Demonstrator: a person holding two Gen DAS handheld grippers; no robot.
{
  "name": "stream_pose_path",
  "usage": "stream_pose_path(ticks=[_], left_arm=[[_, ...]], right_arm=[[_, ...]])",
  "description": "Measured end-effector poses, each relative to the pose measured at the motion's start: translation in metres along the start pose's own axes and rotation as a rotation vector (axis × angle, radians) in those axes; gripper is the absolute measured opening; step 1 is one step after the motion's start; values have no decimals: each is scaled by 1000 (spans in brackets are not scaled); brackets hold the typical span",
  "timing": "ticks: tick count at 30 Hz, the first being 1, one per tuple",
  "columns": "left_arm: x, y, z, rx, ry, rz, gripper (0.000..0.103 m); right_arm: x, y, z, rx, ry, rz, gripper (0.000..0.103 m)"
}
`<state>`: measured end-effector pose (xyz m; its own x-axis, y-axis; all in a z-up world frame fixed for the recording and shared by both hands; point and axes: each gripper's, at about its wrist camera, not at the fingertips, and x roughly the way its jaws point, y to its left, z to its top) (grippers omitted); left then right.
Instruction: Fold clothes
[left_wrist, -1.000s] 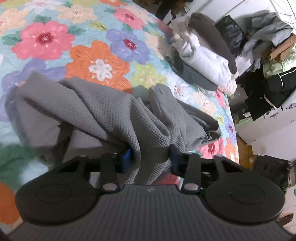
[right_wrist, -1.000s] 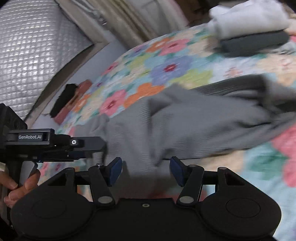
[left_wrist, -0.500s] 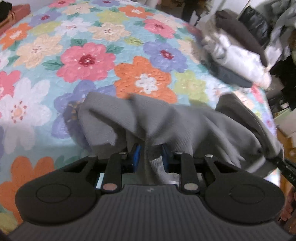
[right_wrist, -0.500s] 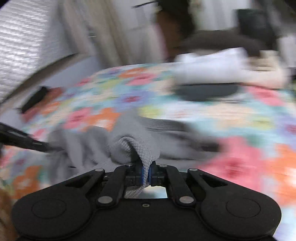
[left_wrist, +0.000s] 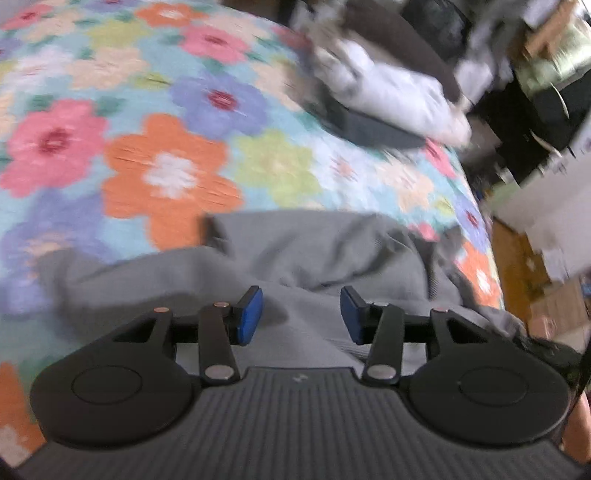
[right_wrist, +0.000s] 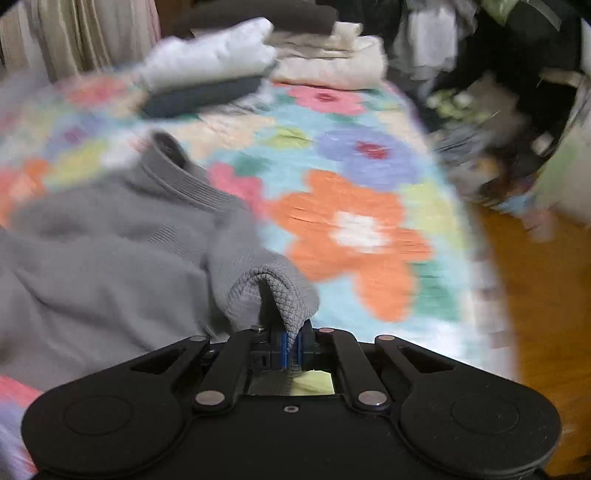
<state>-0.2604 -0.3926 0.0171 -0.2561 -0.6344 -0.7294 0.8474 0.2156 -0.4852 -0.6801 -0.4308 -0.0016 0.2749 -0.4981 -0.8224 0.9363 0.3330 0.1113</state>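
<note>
The gray sweater (left_wrist: 314, 258) lies bunched on the flowered bedspread (left_wrist: 166, 110), not folded yet. A stack of folded clothes (right_wrist: 221, 74) looks done, though it is blurry. The left gripper (left_wrist: 301, 314) has just been opening and its jaws stand apart over the cloth, holding nothing. Only the right view shows the right gripper (right_wrist: 291, 345) pinching a sweater edge.

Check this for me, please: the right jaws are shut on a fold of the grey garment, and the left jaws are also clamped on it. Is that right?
Only the left part is wrong. In the left wrist view the left gripper has just been opening: its jaws stand apart over the grey garment, pads not pressing it. The right gripper is shut on a fold, as you said.
</note>
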Motion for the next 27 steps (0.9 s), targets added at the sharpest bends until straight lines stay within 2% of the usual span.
stream_pose_path(ticks=[3, 5, 7, 9, 13, 16, 19, 21, 23, 24, 25, 27], left_arm=[[12, -26, -6, 31, -18, -106, 46], [17, -39, -14, 36, -30, -189, 52], [21, -50, -23, 55, -42, -242, 54], [20, -58, -29, 80, -58, -269, 56], [11, -62, -30, 80, -126, -266, 75], [5, -59, -26, 60, -178, -236, 88], [11, -43, -19, -3, -177, -216, 98], [23, -17, -17, -122, -141, -230, 92], [27, 3, -19, -178, -132, -254, 32], [27, 8, -21, -180, -138, -251, 24], [24, 9, -23, -161, -151, -216, 19], [17, 6, -25, -86, -170, -96, 15]], right_arm=[[11, 12, 18, 131, 12, 284, 7], [16, 29, 36, 147, 7, 433, 7], [18, 51, 57, 131, -2, 565, 7], [19, 76, 78, 87, -9, 663, 7], [26, 125, 107, 19, 27, 832, 7], [31, 160, 114, -21, 59, 917, 7], [36, 186, 110, -40, 94, 992, 7], [46, 200, 108, -32, 141, 1047, 7], [50, 206, 103, -33, 153, 1059, 7], [52, 206, 100, -39, 145, 1041, 8], [56, 204, 99, -34, 137, 1022, 11], [64, 196, 97, -13, 120, 993, 15]])
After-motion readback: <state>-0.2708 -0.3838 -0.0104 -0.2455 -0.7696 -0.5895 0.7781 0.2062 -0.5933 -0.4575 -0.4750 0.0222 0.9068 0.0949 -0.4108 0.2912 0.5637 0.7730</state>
